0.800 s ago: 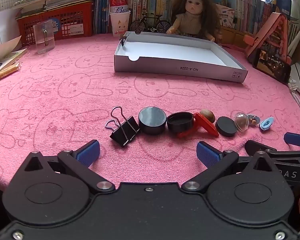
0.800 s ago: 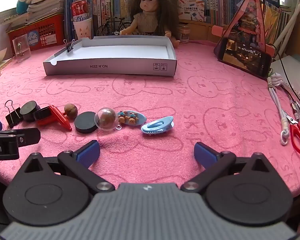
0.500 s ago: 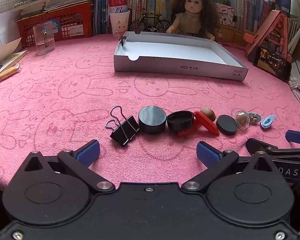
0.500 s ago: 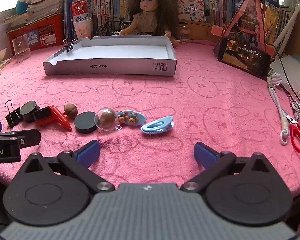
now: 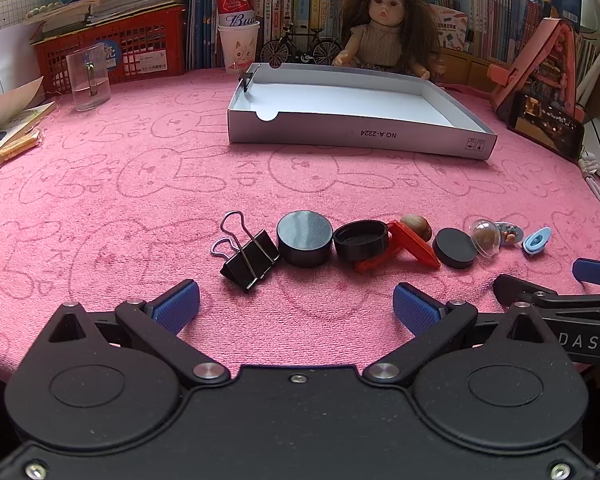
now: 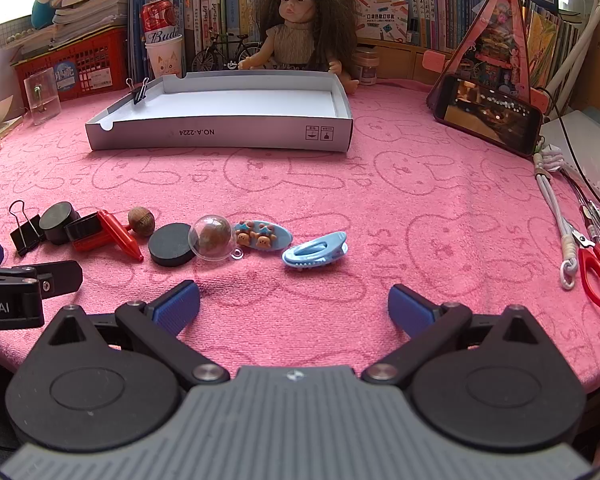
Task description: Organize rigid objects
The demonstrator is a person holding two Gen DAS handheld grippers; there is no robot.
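We note both the left gripper [image 5: 296,306] and right gripper [image 6: 294,304] released, empty. We advise straddling the binder clip [image 5: 250,254] at eleven o'clock squarely, then boxing it in the white tray [image 5: 352,136].

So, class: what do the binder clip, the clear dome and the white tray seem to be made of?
Binder clip: black painted metal body, going by its silvery wire handles.
Clear dome: glossy transparent plastic, probably; the brown ball inside shows through.
White tray: matte cardboard, judging by its folded walls and printed label.
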